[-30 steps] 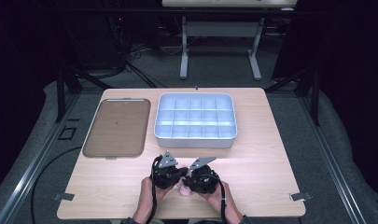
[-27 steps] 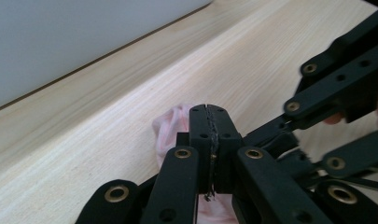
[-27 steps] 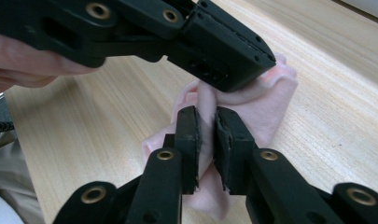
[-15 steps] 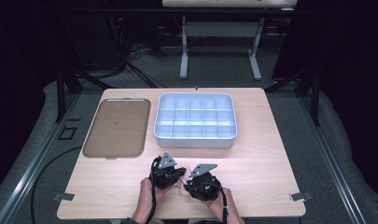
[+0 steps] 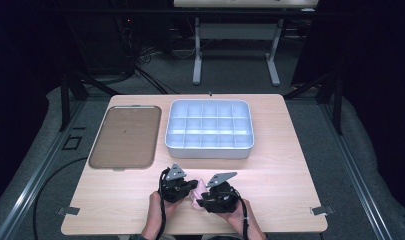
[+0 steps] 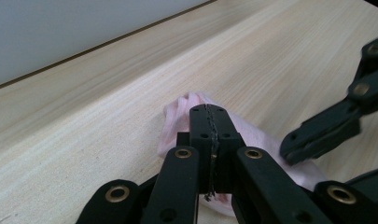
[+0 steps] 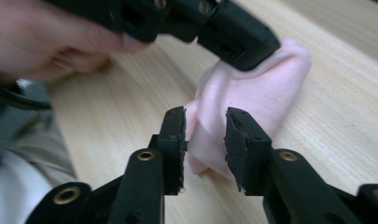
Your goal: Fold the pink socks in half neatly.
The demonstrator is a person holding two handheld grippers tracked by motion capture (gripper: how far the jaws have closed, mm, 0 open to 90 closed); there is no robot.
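Note:
A small pink cloth lies bunched on the wooden table near its front edge, between my two grippers. My left gripper is shut on the cloth's top fold, its jaws pressed together. My right gripper is open, with the lower end of the cloth between its parted jaws. One of its fingers sits beside the cloth in the left gripper view. The left gripper's tip pinches the cloth from above in the right gripper view.
A white divided tray with several compartments stands mid-table behind the grippers. A flat brown tray lies to its left. The person's hands hold the grippers at the table's front edge.
The right gripper has drawn back slightly toward the person and lowered next to the cloth. The left gripper has barely moved, still shut on the cloth.

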